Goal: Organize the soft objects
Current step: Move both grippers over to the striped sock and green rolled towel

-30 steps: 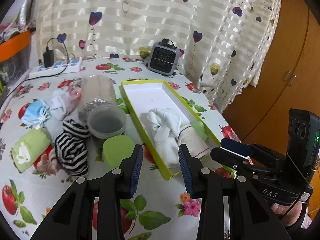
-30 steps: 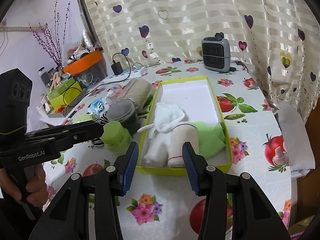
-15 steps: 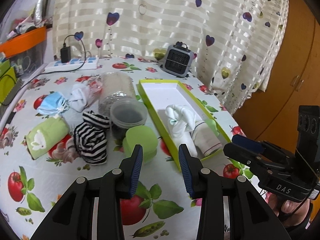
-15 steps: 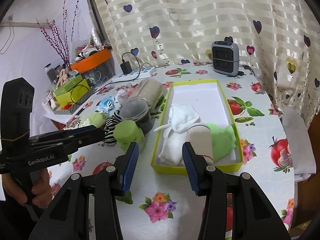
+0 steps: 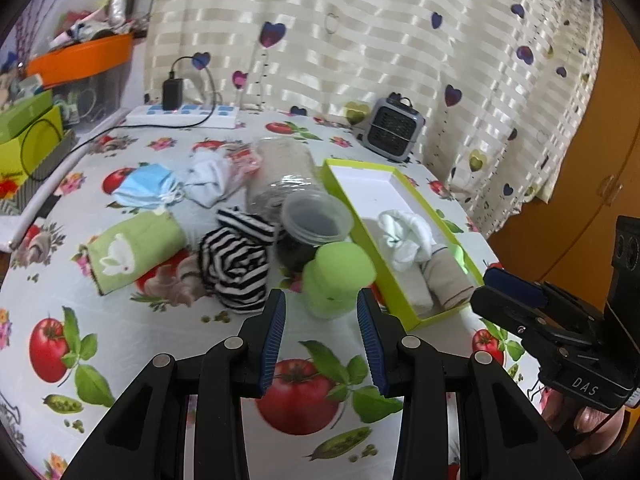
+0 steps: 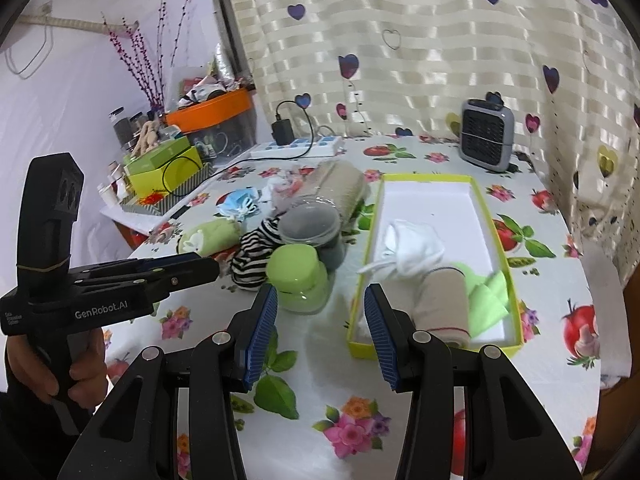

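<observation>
1. Lime-green box (image 5: 404, 322) lies open on the flowered tablecloth (image 5: 168, 336), long side running away from the cameras; inside, at the near end, sit a white knotted cloth (image 6: 412, 246), a beige roll (image 6: 438, 304) and a folded green cloth (image 6: 486, 298). The far half of the box is bare white.
2. Left of the box, touching or nearly so: a green-lidded jar (image 5: 336, 276), a clear open jar (image 5: 316, 220) just behind it, and a larger clear jar lying on its side (image 5: 280, 172).
3. Loose soft items further left on the cloth: striped black-and-white fabric (image 5: 236, 268), a green rabbit-print roll (image 5: 132, 252), a blue face mask (image 5: 148, 190), a small white cloth (image 5: 208, 178).
4. Left gripper (image 5: 320, 340) hangs over the table short of the green-lidded jar, blue pads apart, nothing between them.
5. Right gripper (image 6: 320, 338) likewise spread and empty, hovering between the green-lidded jar and the box's near corner.
6. Each gripper is held in a hand (image 6: 48, 372).
7. At the back: grey fan heater (image 6: 486, 136), power strip (image 5: 184, 114), heart-print curtain (image 5: 360, 32).
</observation>
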Available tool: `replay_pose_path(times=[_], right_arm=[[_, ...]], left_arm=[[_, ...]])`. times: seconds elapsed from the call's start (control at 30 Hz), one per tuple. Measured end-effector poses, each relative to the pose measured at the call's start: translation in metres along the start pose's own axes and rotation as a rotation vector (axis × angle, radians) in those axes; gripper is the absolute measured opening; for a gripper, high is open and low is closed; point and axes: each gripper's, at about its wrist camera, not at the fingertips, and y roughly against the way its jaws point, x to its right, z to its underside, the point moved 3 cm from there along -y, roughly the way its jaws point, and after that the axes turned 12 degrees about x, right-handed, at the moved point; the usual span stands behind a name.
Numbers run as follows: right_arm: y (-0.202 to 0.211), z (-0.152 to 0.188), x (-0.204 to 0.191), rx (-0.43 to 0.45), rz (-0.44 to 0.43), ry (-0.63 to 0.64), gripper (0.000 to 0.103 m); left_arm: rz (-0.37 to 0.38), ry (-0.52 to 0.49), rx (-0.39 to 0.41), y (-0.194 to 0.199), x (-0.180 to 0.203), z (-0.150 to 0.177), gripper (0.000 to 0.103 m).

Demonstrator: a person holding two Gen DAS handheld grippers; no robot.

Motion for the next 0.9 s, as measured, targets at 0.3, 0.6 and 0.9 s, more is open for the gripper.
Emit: replay_pose_path(times=[0.3, 0.6, 0.9], right_arm=[[-0.012, 0.001, -0.018, -0.034, -0.041, -0.002, 0.047], [-0.027, -0.001, -0.046, -0.065, -0.083, 0.045, 0.047], [-0.060, 0.003, -0.082, -0.122, -0.139, 0.127, 0.047]], left_arm=[[-0.055, 0.056, 0.007, 0.009, -0.038, 0.004, 0.036], [-0.086, 0.097, 0.005, 0.011, -0.062, 0.007, 0.036], [-0.127, 0.133, 0.004, 0.011, -0.090, 0.007, 0.036]])
